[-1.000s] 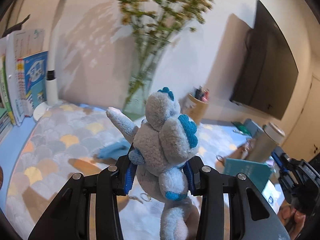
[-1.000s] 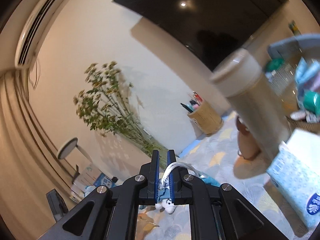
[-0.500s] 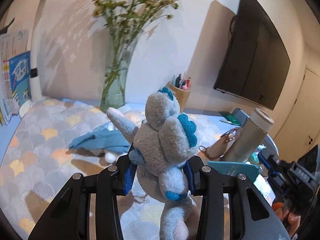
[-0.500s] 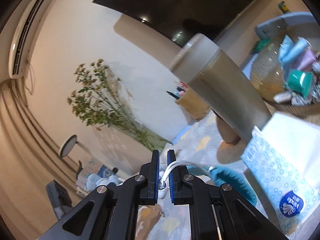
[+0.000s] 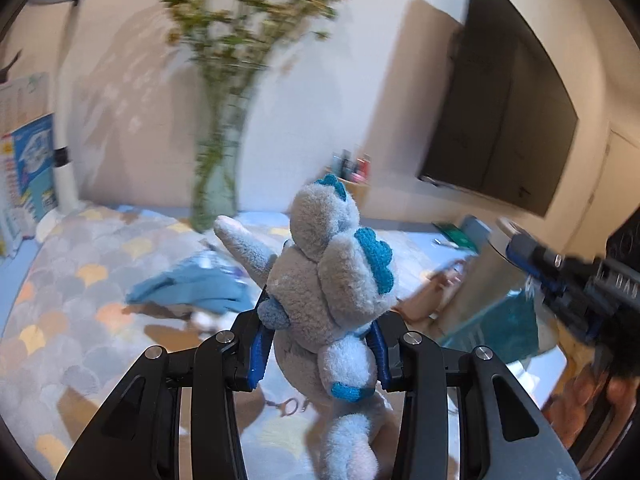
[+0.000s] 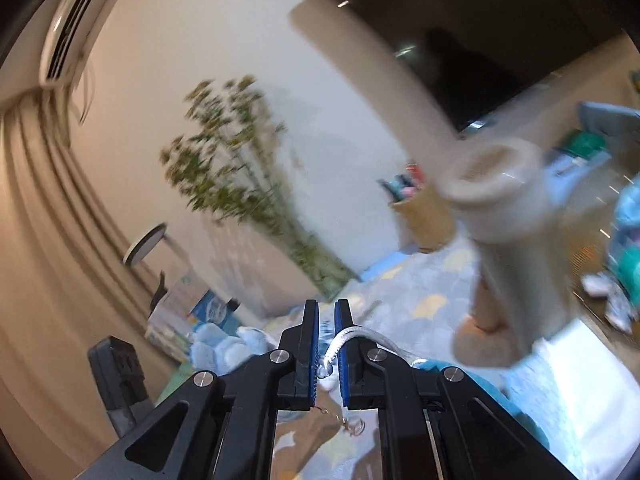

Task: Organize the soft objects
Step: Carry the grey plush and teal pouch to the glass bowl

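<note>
**Left wrist view: plush toy clamped, right jaws together on a cord**

In the left wrist view, the left gripper [image 5: 320, 354] held a grey-blue plush toy [image 5: 326, 280] above the table. Its blue pads [image 5: 258, 354] pressed the toy's body from both sides, and the toy stood upright with one arm stretched to the left. Below it, on the scale-patterned tablecloth [image 5: 80, 264], a blue cloth [image 5: 192, 286] lay near a glass vase [image 5: 216, 192] with green stems. A dark screen [image 5: 500, 120] hung on the wall at the right. The right gripper [image 5: 560, 284] appeared at the right edge, blurred.

In the right wrist view, the right gripper [image 6: 326, 346] had its jaws nearly together, clamped on a thin white cord [image 6: 340, 346] with a metal end. A beige cylindrical bottle [image 6: 516, 248] stood close on the right, blurred, beside a light blue tissue pack [image 6: 568, 392].
</note>
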Tool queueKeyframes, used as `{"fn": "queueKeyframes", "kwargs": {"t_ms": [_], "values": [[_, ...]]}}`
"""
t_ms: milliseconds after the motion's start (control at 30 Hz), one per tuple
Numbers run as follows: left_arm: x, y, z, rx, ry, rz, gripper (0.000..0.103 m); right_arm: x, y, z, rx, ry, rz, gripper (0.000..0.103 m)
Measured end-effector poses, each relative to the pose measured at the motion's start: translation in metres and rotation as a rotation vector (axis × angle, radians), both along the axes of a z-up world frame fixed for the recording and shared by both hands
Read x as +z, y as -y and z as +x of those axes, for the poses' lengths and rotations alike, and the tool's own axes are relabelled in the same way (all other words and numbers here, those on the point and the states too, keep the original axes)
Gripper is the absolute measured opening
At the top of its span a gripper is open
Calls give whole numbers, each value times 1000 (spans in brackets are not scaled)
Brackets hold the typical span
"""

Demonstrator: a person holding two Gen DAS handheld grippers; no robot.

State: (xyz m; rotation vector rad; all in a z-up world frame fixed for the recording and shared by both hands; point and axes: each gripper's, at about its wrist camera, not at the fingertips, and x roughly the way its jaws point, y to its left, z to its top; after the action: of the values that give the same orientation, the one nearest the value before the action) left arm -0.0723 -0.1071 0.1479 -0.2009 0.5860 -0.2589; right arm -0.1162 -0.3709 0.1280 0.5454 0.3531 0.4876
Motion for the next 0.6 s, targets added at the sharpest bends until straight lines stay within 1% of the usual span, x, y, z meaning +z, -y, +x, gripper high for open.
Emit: {"fn": "queueKeyframes", "kwargs": {"t_ms": [133,200,233,267,300,333,367,433,500,533,600], "values": [[4,-36,1,93,16,-5,38,32,-37,32,98,22,-86,8],[4,-54,0,134,17,-8,38,37,-59,45,161,11,-139,9],[4,-60,1,149,16,-8,38,32,-72,50,205,-24,-173,16],[2,-68,1,165,16,-7,38,24,-82,54,236,-61,-199,41],[1,-74,2,175,15,-8,38,3,-96,57,269,-124,-237,62],[-1,-79,2,182,12,-10,38,-13,-104,58,281,-165,-264,97],[-2,-84,3,187,9,-16,38,-32,-110,57,284,-206,-295,103],[-6,-92,8,192,-4,-38,38,-73,-117,52,268,-300,-372,103],[-8,-96,12,195,-4,-46,38,-101,-115,50,264,-411,-425,103],[-9,-97,12,198,-1,-43,38,-111,-110,48,252,-457,-440,103],[-12,-98,13,195,-2,-42,38,-115,-99,46,210,-481,-484,103]]}}
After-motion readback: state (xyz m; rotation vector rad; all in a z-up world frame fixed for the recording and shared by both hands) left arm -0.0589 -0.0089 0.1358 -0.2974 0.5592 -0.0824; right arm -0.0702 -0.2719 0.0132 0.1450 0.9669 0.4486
